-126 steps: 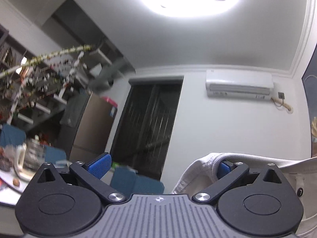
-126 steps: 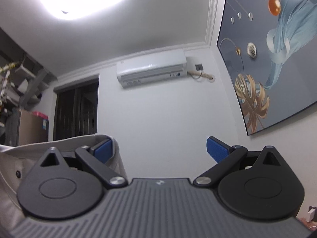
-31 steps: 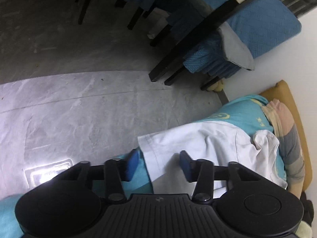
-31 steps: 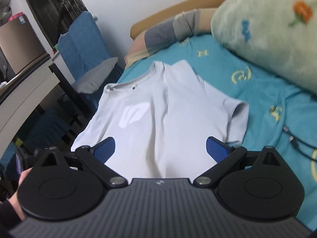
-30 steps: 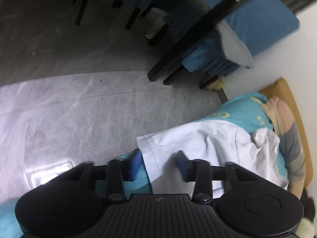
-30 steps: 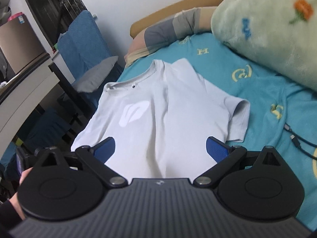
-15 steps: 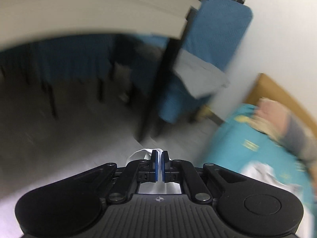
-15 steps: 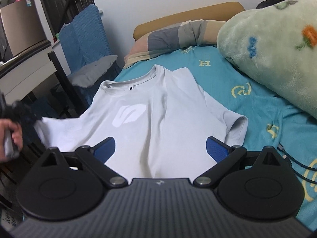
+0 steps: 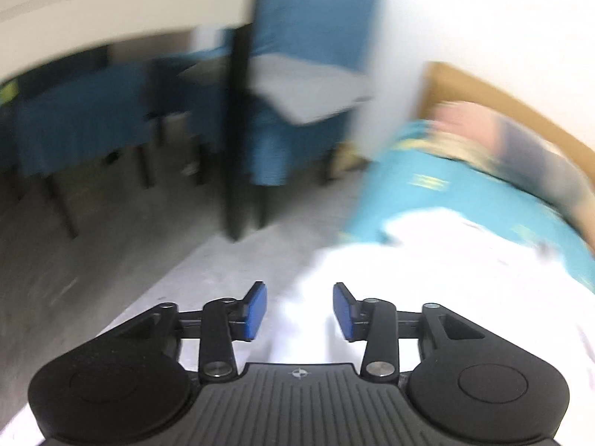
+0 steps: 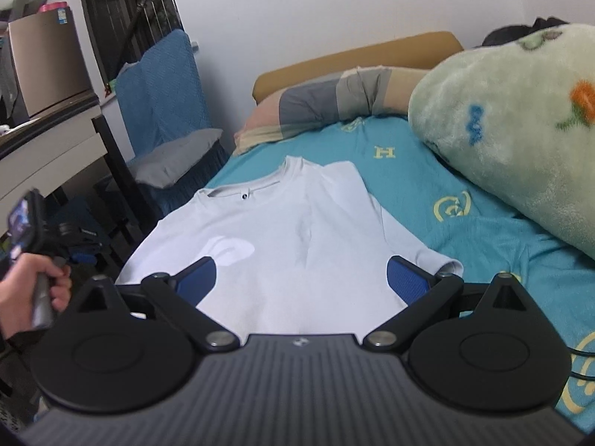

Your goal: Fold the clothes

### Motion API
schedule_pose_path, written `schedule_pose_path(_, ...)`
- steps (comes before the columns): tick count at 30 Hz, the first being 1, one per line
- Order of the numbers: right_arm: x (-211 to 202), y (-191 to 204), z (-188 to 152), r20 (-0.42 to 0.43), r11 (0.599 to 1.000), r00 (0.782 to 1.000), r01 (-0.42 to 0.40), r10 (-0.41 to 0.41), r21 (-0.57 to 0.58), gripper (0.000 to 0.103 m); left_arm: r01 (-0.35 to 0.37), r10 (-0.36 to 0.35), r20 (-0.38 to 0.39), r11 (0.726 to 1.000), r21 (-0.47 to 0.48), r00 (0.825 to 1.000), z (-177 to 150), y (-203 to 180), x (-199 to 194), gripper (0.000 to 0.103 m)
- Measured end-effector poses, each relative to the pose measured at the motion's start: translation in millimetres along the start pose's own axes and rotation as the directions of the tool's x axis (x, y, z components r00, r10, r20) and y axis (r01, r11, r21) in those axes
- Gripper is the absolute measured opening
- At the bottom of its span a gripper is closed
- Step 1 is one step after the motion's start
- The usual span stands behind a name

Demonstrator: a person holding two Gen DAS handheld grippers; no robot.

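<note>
A white T-shirt (image 10: 297,230) lies flat on the teal bed sheet (image 10: 465,230), collar toward the headboard. My right gripper (image 10: 301,278) hovers over its lower half, open wide, with nothing pressed between the pads. My left gripper (image 10: 81,258) is at the shirt's left edge by the bedside, held by a hand (image 10: 33,290). In the blurred left wrist view the left gripper (image 9: 300,310) has its jaws opening. White shirt cloth (image 9: 427,278) lies beneath and beyond them, and the pads do not press on it.
A green plush blanket (image 10: 520,130) fills the bed's right side. A striped pillow (image 10: 334,104) and tan headboard (image 10: 353,52) are at the far end. A blue chair with a grey cushion (image 10: 174,156) and a white desk (image 10: 48,148) stand left of the bed. A dark cable (image 10: 580,364) lies at the right.
The left gripper shut on the shirt's left edge, lifted and drew it outward, then opened and let the cloth go. Its view swung up from the floor. The right gripper hardly moved.
</note>
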State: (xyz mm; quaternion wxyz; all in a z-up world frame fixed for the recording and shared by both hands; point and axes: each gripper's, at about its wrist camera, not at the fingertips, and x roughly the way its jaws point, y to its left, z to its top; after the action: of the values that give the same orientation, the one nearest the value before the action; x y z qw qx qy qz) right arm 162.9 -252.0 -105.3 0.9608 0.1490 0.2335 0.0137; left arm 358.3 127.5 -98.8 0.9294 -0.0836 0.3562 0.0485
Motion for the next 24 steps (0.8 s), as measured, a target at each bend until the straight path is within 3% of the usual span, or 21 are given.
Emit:
schedule_pose_path(3,-5.1,3.3,-3.9,0.012,1.000,1.000,-0.015,0.015,-0.009,0.100,0.098,-0.097,-0.016,0.995,0.023,0.995,-26.2,-39.6,-62.5,0.050)
schedule_pose_path(6,-13.6,5.4,-5.7,0.032,0.999,0.999,-0.036,0.036,-0.016,0.100,0.175,-0.174,-0.024,0.984,0.036,0.984,-51.4,-71.2,-127.6,0.059)
schedule_pose_path(10,-26.9,3.9,-3.2,0.045,0.998,0.997,-0.062,0.062,0.005,0.100,0.231,-0.230,-0.022,0.970,0.073,0.973,-83.5,-105.0,-200.9,0.074)
schedule_pose_path(12,-34.0,0.8,-1.1,0.048,0.997,0.997,-0.068,0.067,0.024,0.100,0.264,-0.262,-0.045,0.962,0.074,0.964,-99.6,-118.0,-223.0,0.076)
schedule_pose_path(14,-41.8,-1.6,-0.9,0.059,0.998,0.997,-0.059,0.058,0.027,0.100,0.249,-0.248,-0.025,0.965,0.088,0.969,-114.5,-121.2,-240.8,0.078)
schedule_pose_path(17,-53.3,-3.9,-1.8,0.068,0.999,0.997,-0.033,0.031,0.029,0.100,0.210,-0.212,0.013,0.974,0.090,0.977,-131.6,-116.8,-256.9,0.088)
schedule_pose_path(21,-68.1,2.9,-7.9,0.072,1.000,0.997,-0.017,0.017,-0.009,0.100,0.191,-0.191,0.002,0.979,0.077,0.982,-145.6,-101.6,-248.0,0.093)
schedule_pose_path(24,-72.8,7.0,-11.2,0.068,0.999,0.998,-0.017,0.018,-0.027,0.100,0.152,-0.155,0.016,0.981,0.119,0.988,-151.2,-99.4,-250.7,0.095)
